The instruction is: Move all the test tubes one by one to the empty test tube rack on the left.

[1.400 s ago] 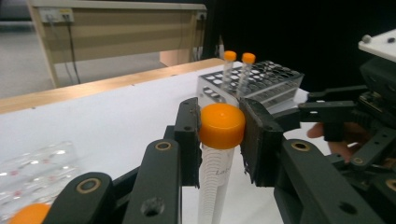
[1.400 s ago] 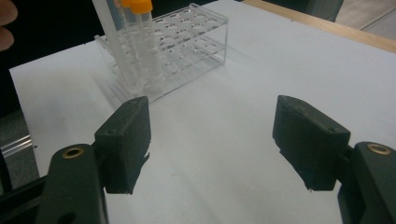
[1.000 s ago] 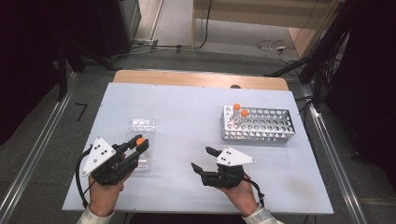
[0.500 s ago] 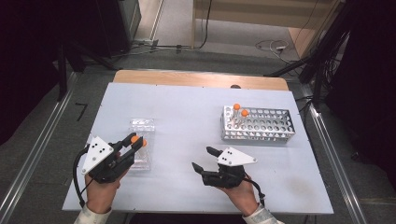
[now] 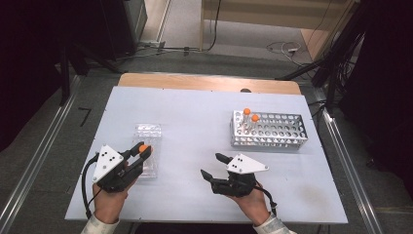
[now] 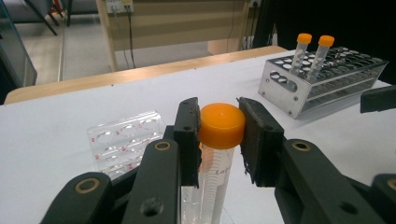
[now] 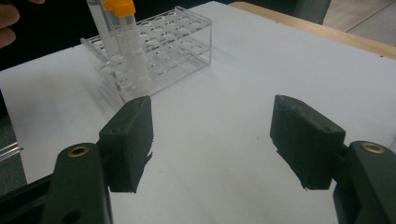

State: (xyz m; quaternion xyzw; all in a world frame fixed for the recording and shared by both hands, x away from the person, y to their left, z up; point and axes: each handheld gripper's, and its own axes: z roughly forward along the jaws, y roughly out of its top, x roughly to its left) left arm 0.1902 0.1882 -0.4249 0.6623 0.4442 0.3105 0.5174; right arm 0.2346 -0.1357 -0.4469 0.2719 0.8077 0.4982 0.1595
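Note:
A clear tube with an orange cap (image 6: 222,123) stands upright between the jaws of my left gripper (image 5: 142,150), which is shut on it just below the cap. The tube's lower end sits at the near end of a clear plastic rack (image 5: 147,134) on the left of the white table (image 5: 195,112). In the right gripper view the same tube (image 7: 128,42) rises at that clear rack (image 7: 173,37). My right gripper (image 5: 213,165) rests near the table's front edge, open, with only bare table between its pads (image 7: 128,140).
A metal tube rack (image 5: 272,134) stands at the right of the table with two orange-capped tubes (image 5: 247,113) in its left end; it also appears in the left gripper view (image 6: 327,84). Dark floor and cables lie beyond the table's wooden far edge.
My left gripper has shifted very slightly over the clear rack, still holding the tube. The right gripper has stayed where it was.

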